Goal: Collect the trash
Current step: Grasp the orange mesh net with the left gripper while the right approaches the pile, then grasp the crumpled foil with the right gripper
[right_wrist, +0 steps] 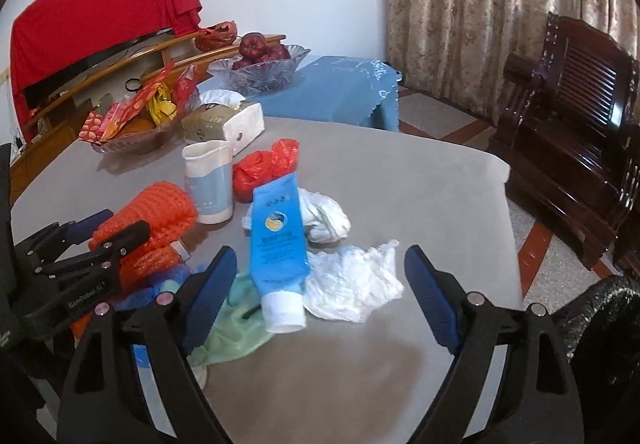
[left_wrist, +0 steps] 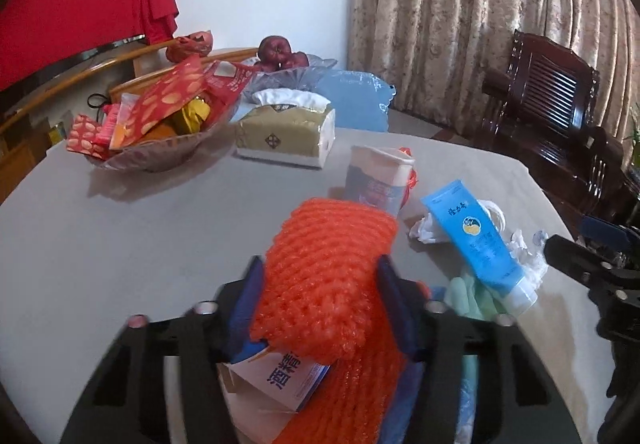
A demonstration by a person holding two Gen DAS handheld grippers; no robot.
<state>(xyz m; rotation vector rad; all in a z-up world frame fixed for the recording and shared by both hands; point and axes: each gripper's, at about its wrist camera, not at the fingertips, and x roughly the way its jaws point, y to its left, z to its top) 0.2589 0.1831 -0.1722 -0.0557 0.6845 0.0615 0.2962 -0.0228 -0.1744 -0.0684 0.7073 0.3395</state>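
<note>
My left gripper [left_wrist: 320,272] is shut on an orange foam net sleeve [left_wrist: 328,268], also seen in the right wrist view [right_wrist: 156,219], held over a small white carton [left_wrist: 272,376]. My right gripper [right_wrist: 320,260] is open above the table, with a blue tube [right_wrist: 278,240] lying between its fingers. Crumpled white tissues [right_wrist: 352,284], a green cloth [right_wrist: 232,328], a red plastic bag [right_wrist: 264,167] and a paper cup [right_wrist: 208,179] lie around the tube. The tube [left_wrist: 476,240] and cup [left_wrist: 376,175] also show in the left wrist view.
A tissue box [left_wrist: 288,131] and a glass bowl of snack packets [left_wrist: 148,127] stand at the back of the grey table [right_wrist: 420,179]. A fruit bowl [right_wrist: 260,71] sits on a blue-covered table behind. A dark wooden chair [right_wrist: 576,123] stands right. A black bag [right_wrist: 600,324] is at lower right.
</note>
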